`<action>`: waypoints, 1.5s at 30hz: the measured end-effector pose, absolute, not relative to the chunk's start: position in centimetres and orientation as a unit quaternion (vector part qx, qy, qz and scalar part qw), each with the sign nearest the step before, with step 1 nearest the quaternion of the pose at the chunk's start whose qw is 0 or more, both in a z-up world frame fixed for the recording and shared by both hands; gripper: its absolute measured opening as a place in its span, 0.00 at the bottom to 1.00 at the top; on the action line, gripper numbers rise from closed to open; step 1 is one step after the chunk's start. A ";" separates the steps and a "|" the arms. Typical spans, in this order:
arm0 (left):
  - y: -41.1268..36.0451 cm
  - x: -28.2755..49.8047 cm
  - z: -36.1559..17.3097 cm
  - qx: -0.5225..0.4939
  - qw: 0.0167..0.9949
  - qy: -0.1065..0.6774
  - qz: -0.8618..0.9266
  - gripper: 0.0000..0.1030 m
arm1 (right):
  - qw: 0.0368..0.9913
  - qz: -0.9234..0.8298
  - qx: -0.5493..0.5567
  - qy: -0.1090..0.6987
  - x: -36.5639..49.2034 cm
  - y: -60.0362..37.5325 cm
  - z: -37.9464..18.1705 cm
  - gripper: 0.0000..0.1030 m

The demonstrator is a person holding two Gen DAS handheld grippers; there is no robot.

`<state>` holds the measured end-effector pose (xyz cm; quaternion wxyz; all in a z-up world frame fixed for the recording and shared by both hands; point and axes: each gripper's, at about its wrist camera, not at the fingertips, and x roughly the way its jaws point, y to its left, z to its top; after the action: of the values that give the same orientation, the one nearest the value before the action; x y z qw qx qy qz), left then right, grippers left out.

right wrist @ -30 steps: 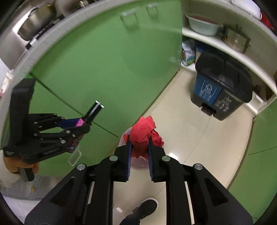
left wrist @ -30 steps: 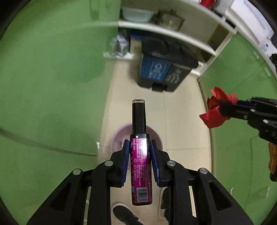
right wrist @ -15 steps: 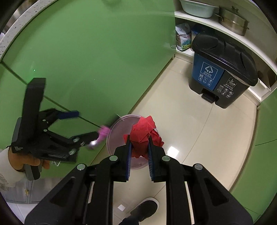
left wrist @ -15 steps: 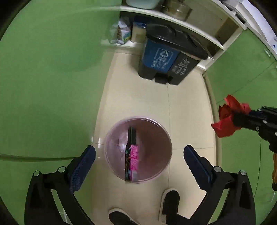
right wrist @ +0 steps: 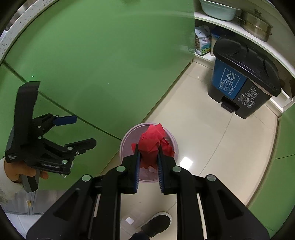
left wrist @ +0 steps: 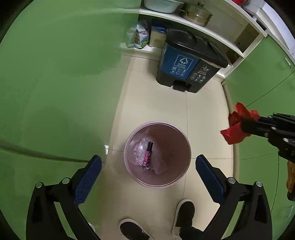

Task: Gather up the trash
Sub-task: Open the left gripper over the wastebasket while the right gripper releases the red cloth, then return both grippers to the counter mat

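A round pink waste bin (left wrist: 129, 140) stands on the cream tile floor below me. A black and magenta tube (left wrist: 148, 154) lies inside it on clear plastic wrap. My left gripper (left wrist: 147, 166) is open and empty above the bin; it also shows in the right wrist view (right wrist: 80, 131). My right gripper (right wrist: 148, 147) is shut on crumpled red paper (right wrist: 152, 140), held above the bin (right wrist: 127, 137). In the left wrist view the red paper (left wrist: 237, 123) and right gripper sit at the right edge, beside the bin.
A black and blue pedal recycling bin (left wrist: 186, 64) stands at the far wall under white shelves with a basin (left wrist: 160, 5) and a steel pot (left wrist: 197, 15). Green cabinet doors (left wrist: 55, 73) line both sides. The person's shoes (left wrist: 184, 212) are just below the pink bin.
My left gripper opened and let go of the tube, which fell into the pink bin. The right gripper still holds the red paper and has shifted slightly.
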<state>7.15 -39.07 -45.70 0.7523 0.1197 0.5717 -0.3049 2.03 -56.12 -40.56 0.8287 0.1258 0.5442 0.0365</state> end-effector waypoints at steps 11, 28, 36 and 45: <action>-37.6 6.7 -46.0 0.113 0.754 0.573 -0.300 0.95 | 0.828 0.039 0.130 0.545 3.2 -54.9 -42.6 0.84; -37.7 5.9 -46.0 0.115 0.751 0.574 -0.307 0.95 | 0.830 0.007 0.139 0.540 1.5 -55.7 -42.1 0.95; -37.9 3.9 -40.7 0.113 0.749 0.573 -0.312 0.95 | 0.826 -0.012 0.143 0.545 0.2 -55.8 -36.9 0.95; -35.9 -1.0 -26.0 0.095 0.770 0.556 -0.299 0.95 | 0.843 0.008 0.110 0.527 -3.6 -53.3 -21.7 0.97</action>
<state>-1.05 -35.85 -26.02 0.7696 0.0954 0.5559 -0.2993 -3.63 -53.25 -21.73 0.8429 0.1099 0.5266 0.0083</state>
